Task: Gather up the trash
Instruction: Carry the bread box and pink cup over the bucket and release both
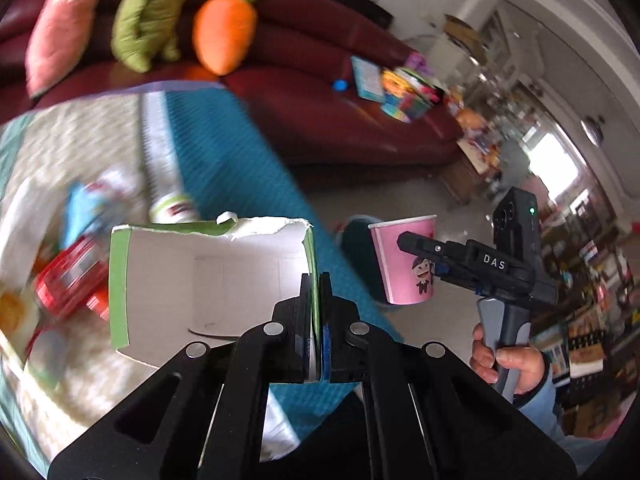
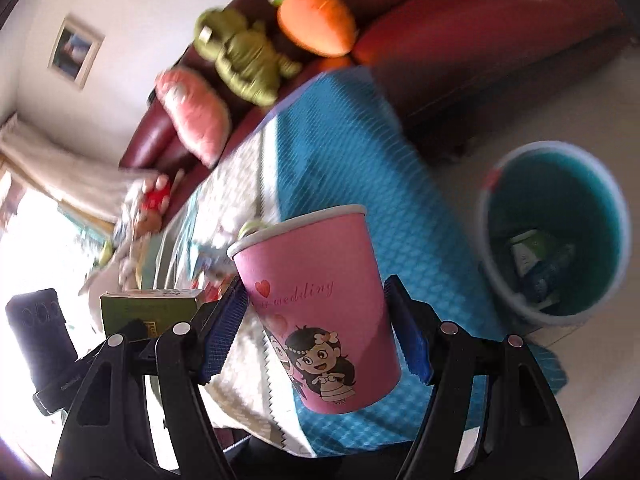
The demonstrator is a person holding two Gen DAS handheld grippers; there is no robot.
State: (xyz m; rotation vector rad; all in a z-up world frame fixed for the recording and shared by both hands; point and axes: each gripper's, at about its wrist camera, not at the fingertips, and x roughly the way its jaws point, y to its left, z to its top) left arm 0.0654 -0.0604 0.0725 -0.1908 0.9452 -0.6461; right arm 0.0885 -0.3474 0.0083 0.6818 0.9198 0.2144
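Observation:
My left gripper (image 1: 318,280) is shut on the side wall of a torn green and white carton box (image 1: 208,276), held above the table. My right gripper (image 2: 316,320) is shut on a pink paper cup (image 2: 320,312) with cartoon figures, held upright in the air beside the table's edge. The cup (image 1: 404,260) and the right gripper (image 1: 404,238) also show in the left wrist view, to the right of the box. The box (image 2: 148,312) shows at lower left of the right wrist view. A teal trash bin (image 2: 556,236) stands on the floor to the right, with some trash inside.
The table has a teal and cream cloth (image 1: 240,152) with red packaging (image 1: 72,280), a white tube (image 1: 168,184) and other blurred litter. A dark red sofa (image 1: 320,92) behind holds plush toys: a carrot (image 1: 224,32), a green one (image 1: 148,16), a pink one (image 1: 60,24).

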